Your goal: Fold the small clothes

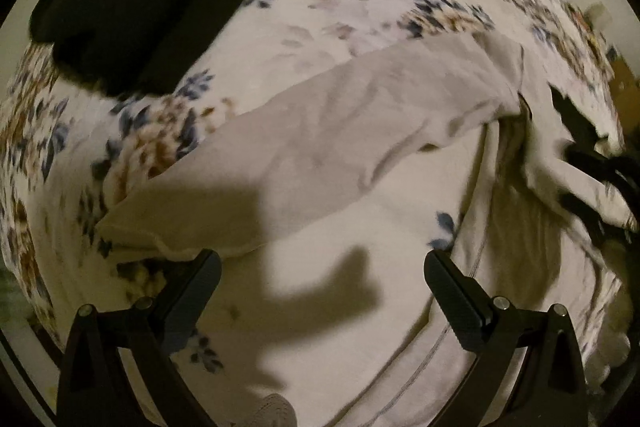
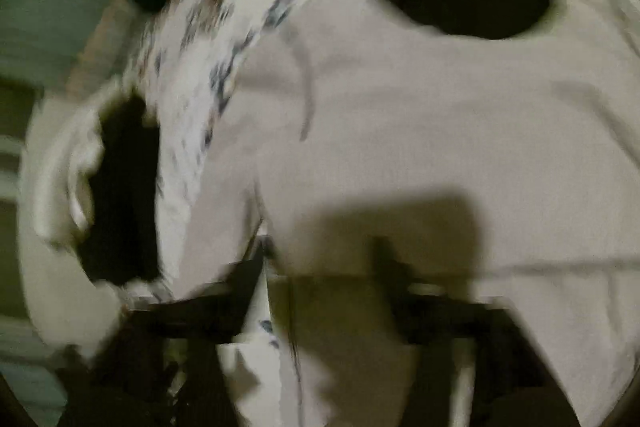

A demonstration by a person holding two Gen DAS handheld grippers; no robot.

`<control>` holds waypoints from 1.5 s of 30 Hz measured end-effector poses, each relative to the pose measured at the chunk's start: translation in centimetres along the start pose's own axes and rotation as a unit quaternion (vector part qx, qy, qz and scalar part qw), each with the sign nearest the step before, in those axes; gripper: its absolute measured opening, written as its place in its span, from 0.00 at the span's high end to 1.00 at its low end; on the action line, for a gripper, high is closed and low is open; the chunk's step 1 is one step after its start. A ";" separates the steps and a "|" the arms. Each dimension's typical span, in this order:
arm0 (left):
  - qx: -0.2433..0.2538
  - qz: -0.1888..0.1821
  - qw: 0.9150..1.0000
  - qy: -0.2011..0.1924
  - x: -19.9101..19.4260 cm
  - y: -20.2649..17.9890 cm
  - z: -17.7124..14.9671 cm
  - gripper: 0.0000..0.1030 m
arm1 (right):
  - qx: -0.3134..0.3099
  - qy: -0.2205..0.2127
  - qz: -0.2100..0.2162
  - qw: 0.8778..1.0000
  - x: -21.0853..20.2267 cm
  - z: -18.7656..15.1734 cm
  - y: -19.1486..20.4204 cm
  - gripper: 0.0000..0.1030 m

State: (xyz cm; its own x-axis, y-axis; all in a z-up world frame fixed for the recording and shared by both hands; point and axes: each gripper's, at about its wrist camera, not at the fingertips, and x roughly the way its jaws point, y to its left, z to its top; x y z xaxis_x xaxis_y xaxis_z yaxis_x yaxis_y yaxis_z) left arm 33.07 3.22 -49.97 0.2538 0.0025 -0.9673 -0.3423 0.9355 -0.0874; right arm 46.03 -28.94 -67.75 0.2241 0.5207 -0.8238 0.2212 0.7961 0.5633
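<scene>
Two claws hover released over a pale garment (image 1: 360, 131) spread on a floral bedspread (image 1: 328, 7). The left claw (image 1: 322, 291) and right claw (image 2: 320, 291) should each pinch an edge squarely, then fold evenly.

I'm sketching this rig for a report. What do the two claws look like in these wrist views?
The left claw is matte black: two flat, wedge-shaped fingers with finely ribbed pads, carried on angular black struts joined by small silver pivot pins. The right claw is also black and angular, but motion blur hides its details. No cables, markings or sleeves show.
</scene>
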 end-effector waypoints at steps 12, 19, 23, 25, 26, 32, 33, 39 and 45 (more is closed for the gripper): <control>-0.357 -0.138 0.924 0.013 2.6 14.3 -5.3 0.00 | 0.048 -0.045 -0.091 0.994 -8.4 -3.5 -8.6 0.25; -0.484 -0.204 0.851 -0.024 3.9 17.4 -7.9 0.00 | 0.070 -0.037 -0.093 0.992 -6.3 -4.4 -8.7 0.25; -0.527 -0.199 0.825 -0.050 3.3 18.7 -7.7 0.00 | 0.073 -0.028 -0.090 0.993 -5.4 -4.7 -7.9 0.25; -0.546 -0.182 0.816 -0.054 3.3 19.7 -7.3 0.00 | 0.067 -0.021 -0.096 0.993 -4.8 -4.9 -7.4 0.25; -0.550 -0.165 0.818 -0.044 3.4 20.0 -7.0 0.01 | 0.065 -0.018 -0.098 0.993 -4.6 -4.9 -7.0 0.25; -0.513 -0.111 0.850 0.054 3.3 20.5 -7.3 0.14 | 0.053 -0.012 -0.092 0.994 -4.3 -5.6 -6.0 0.25; -0.507 -0.111 0.852 0.065 2.9 20.5 -7.7 0.14 | 0.052 -0.011 -0.090 0.995 -4.3 -5.8 -5.9 0.25; -0.537 -0.149 0.830 0.029 1.4 20.8 -8.8 0.14 | 0.039 -0.007 -0.089 0.995 -4.4 -6.5 -5.4 0.25; -0.541 -0.159 0.826 0.003 3.5 19.4 -7.0 0.14 | 0.042 -0.008 -0.085 0.995 -3.9 -6.4 -5.3 0.25</control>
State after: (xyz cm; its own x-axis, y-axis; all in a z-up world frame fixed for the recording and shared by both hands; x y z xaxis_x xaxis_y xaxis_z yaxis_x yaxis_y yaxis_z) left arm 20.95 18.87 -56.71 0.4827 -0.1878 -0.8554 -0.8683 0.0249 -0.4954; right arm 37.86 -33.24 -67.91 0.1912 0.3746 -0.9072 0.3361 0.8434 0.4191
